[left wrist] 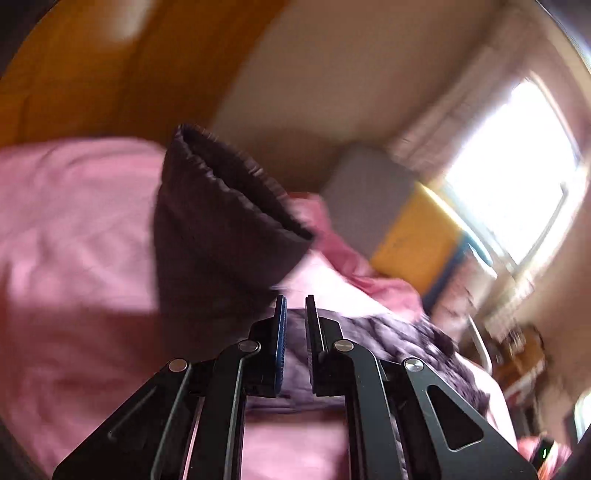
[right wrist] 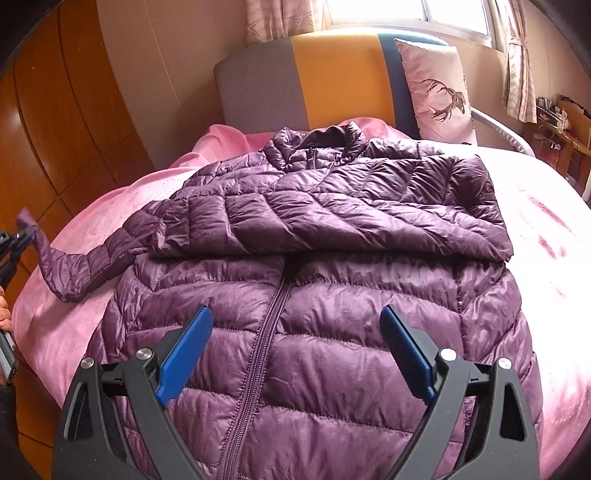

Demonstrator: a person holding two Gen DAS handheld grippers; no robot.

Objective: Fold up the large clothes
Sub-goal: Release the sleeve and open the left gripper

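Note:
A purple quilted down jacket lies front up on the pink bed, zipper toward me. One sleeve is folded across the chest. The other sleeve stretches left off the body. My left gripper is shut on that sleeve's cuff, which stands up in front of the camera; it also shows at the left edge of the right wrist view. My right gripper is open and empty above the jacket's lower front.
A grey, orange and blue headboard stands at the far end with a deer-print pillow. A wooden wardrobe runs along the left. A window with curtains is behind. A cluttered shelf is at the right.

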